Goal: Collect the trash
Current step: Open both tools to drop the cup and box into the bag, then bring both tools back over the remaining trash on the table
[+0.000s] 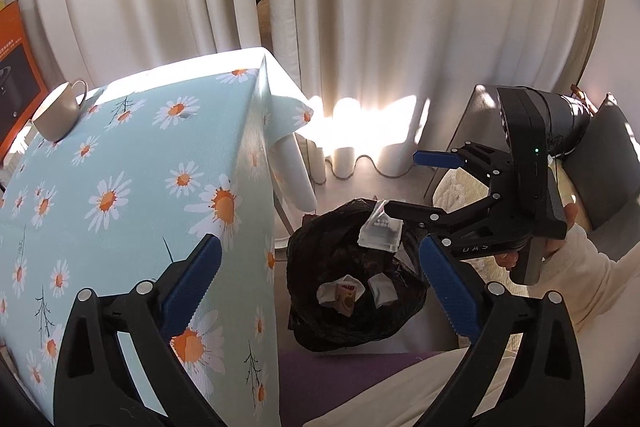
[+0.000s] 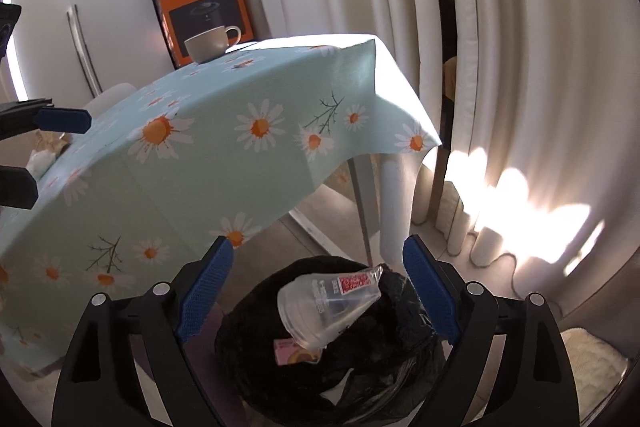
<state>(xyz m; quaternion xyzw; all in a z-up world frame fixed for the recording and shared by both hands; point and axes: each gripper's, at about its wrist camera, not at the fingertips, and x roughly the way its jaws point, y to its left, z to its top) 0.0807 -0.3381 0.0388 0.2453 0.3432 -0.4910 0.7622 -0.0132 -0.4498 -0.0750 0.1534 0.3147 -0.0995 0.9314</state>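
Curtains: cream, pleated, filled the background, sun patches low down.
Table: draped in a light-blue daisy cloth; only a cup stood on the visible top, no trash seen there.
Box: orange, behind the table; "PHILIPS" read on its blue corner label, the smaller print was too small to read.
Bin: lined with a black bag, on the floor just beside the table leg.
Right gripper: hovered above the bin, blue pads wide apart, gripping nothing.
Left gripper: over the table edge, jaws spread, empty.
Plastic cup: clear, crumpled, lying on its side in the bin's mouth, free of the fingers; red label and grey lettering, unreadable.
Carton: pink, in the bin under the plastic cup.
Scraps: white wrappers and a brown printed piece at the bin's bottom; print illegible.
Progress: judged nearly done; several pieces were binned and little seemed left to gather.
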